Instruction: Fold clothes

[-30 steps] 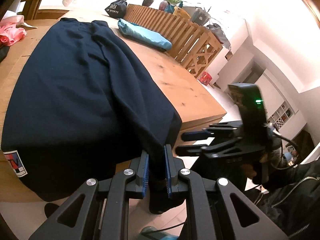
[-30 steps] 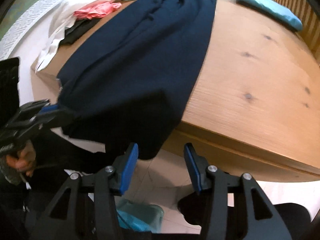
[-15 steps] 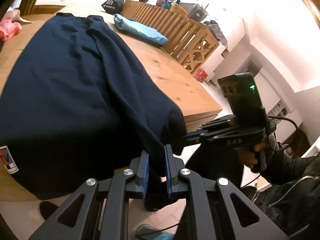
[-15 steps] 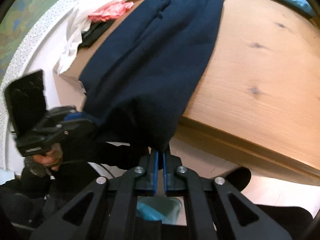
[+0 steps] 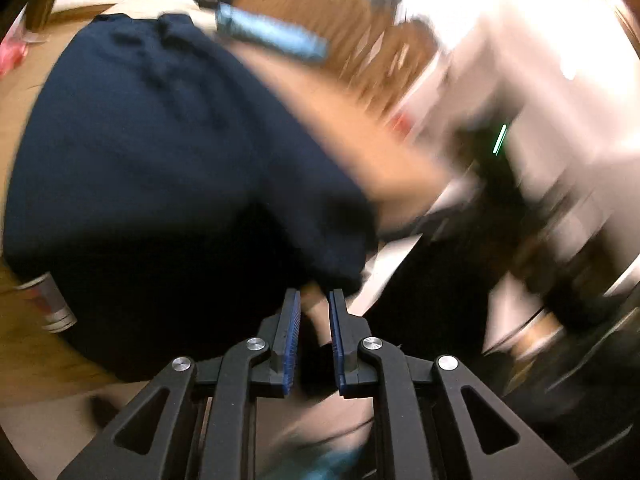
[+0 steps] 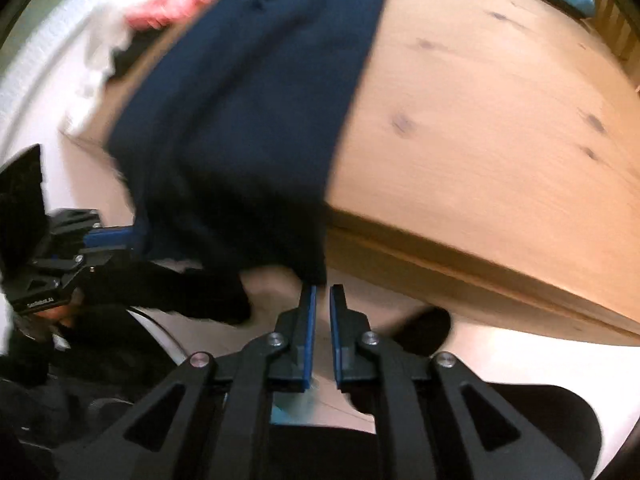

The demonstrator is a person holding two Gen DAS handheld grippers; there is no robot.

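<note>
A navy garment (image 5: 160, 140) (image 6: 248, 100) lies lengthwise on the wooden table (image 6: 480, 120), its near hem hanging over the front edge. My left gripper (image 5: 314, 300) is shut on the left part of that hem; the right wrist view shows its blue pads (image 6: 116, 236) at the cloth's edge. My right gripper (image 6: 323, 292) has the hem's right corner at its fingertips. Its jaws are opening slightly, and a thin slit with pale floor shows between the pads below the cloth. Both views are blurred by motion.
A folded light blue cloth (image 5: 272, 36) lies at the table's far side beside a slatted wooden bench back (image 5: 360, 20). Pink clothing (image 6: 168, 8) and a white cloth (image 6: 100, 60) sit at the far left corner. A hand and dark sleeve (image 6: 60, 316) hold the left gripper.
The right gripper stood open beside the hanging corner, then closed on it; now a thin slit shows between its pads. Both grippers have shifted with the hem, and the views swing and blur.
</note>
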